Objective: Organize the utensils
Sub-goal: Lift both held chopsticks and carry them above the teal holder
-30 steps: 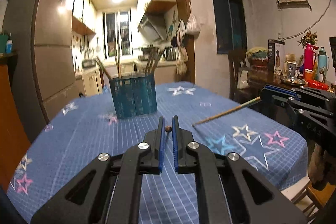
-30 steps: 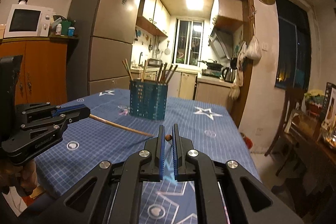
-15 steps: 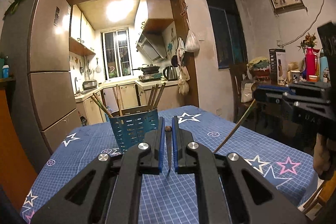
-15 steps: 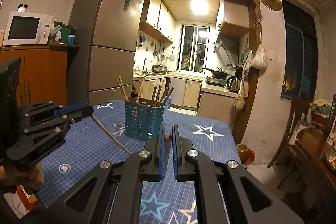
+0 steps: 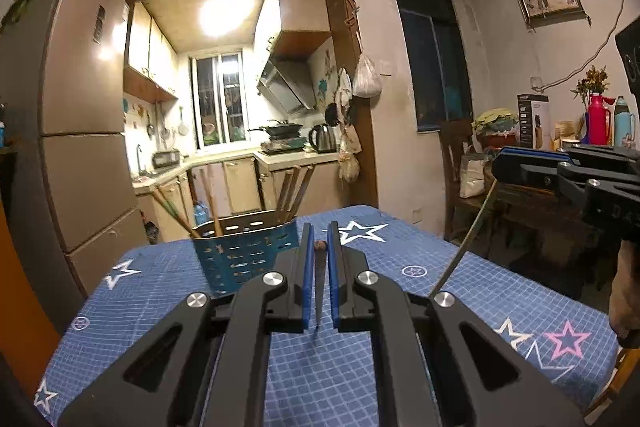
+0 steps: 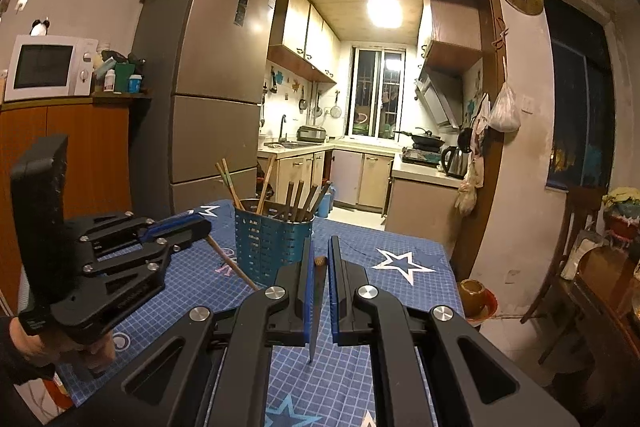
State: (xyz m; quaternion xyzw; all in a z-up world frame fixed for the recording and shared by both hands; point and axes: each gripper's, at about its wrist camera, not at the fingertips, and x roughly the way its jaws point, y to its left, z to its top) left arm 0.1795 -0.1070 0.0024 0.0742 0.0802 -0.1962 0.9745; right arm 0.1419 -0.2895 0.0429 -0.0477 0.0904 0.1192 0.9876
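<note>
Nearest the lens in each wrist view, a thin brown wooden chopstick is clenched between blue-padded black jaws. The left gripper pinches its left-hand chopstick near the blunt end, the tapered tip hanging down toward the camera. The right gripper grips a right-hand chopstick the same way, tip down. In the right wrist view the left-hand chopstick also shows slanting down from the left gripper toward the blue checked tablecloth with star prints.

Further back on that cloth stands the teal perforated metal utensil holder, already bristling with other wooden chopsticks leaning in several directions.

The step in hand looks like carrying: both sticks are lifted clear of the table and aimed toward the holder. The next move probably calls for bringing each stick over the holder's open rim, tip first, finding a gap among the leaning sticks, then unclenching one gripper at a time.
</note>
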